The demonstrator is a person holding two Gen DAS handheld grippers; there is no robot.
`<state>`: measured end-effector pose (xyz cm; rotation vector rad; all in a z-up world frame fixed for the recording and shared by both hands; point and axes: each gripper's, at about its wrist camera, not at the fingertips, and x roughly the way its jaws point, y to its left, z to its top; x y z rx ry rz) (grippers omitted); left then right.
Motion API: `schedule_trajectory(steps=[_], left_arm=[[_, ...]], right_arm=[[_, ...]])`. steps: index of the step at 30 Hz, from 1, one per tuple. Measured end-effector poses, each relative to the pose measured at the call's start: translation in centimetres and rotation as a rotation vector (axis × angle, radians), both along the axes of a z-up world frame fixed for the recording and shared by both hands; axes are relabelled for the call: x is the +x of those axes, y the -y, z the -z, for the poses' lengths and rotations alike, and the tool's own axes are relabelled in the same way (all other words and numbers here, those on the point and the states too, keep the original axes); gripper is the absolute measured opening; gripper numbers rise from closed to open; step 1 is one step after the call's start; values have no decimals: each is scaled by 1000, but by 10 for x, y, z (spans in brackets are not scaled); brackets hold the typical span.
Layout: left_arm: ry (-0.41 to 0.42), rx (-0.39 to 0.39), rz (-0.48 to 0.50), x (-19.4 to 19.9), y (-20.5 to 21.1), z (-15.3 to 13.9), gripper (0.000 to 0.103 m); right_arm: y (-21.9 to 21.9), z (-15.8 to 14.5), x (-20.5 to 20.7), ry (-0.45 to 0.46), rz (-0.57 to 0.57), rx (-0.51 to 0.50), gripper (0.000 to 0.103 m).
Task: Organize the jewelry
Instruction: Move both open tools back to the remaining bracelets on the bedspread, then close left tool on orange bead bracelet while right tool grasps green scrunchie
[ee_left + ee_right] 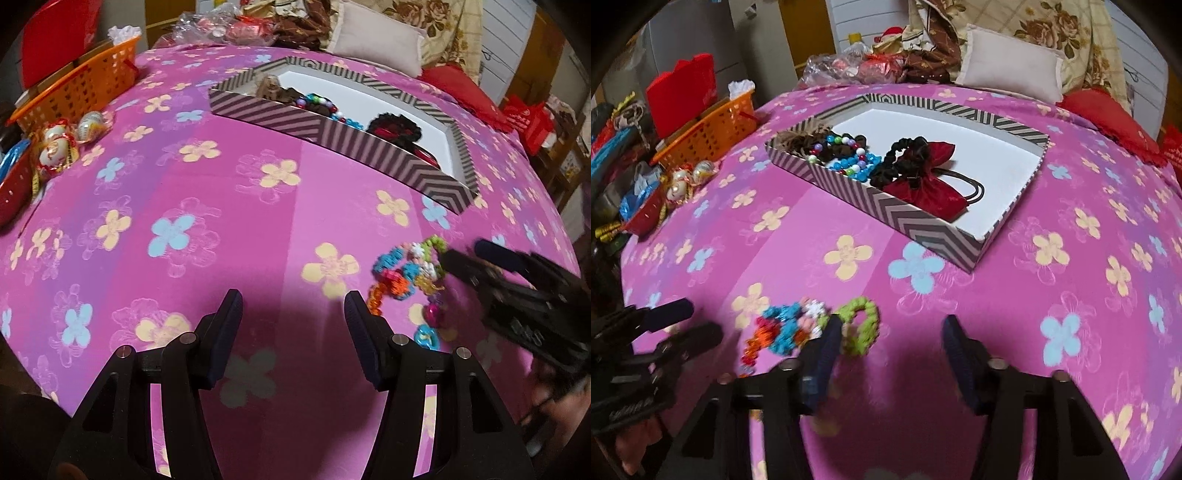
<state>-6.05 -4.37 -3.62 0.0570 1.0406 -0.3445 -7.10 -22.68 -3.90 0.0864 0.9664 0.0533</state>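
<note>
Both tongs open beside colourful bracelets [812,328].

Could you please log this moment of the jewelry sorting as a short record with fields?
surface: bed with pink flowered cover
container: striped tray, resting on the cover
tray contents: beaded bracelets, black scrunchie, red bow hair tie
loose item: colourful bead jewelry on the cover, outside the tray
left gripper: open, nothing between its fingers
right gripper: open, one finger at the green loop; not yet gripped
clutter: orange basket at the bed's edge
</note>
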Motion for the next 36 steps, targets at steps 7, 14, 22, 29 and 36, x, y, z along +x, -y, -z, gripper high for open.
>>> schedule_trajectory(steps=[7, 14, 22, 29, 36], left_arm=[[-31, -8, 59, -5, 9, 4, 57], [-28, 9, 93, -8, 27, 7, 64], [-26, 17, 111, -5, 35, 8, 65], [-18, 25, 165, -10, 49, 9, 65], [8, 51, 148, -5, 46, 8, 12]], right_arm=[[12, 4, 1, 15, 41, -99, 37], [21, 3, -3, 33, 49, -42, 42], [16, 4, -2, 37, 33, -43, 49], [14, 4, 1, 45, 33, -58, 50], [14, 4, 0, 64, 25, -49, 22]])
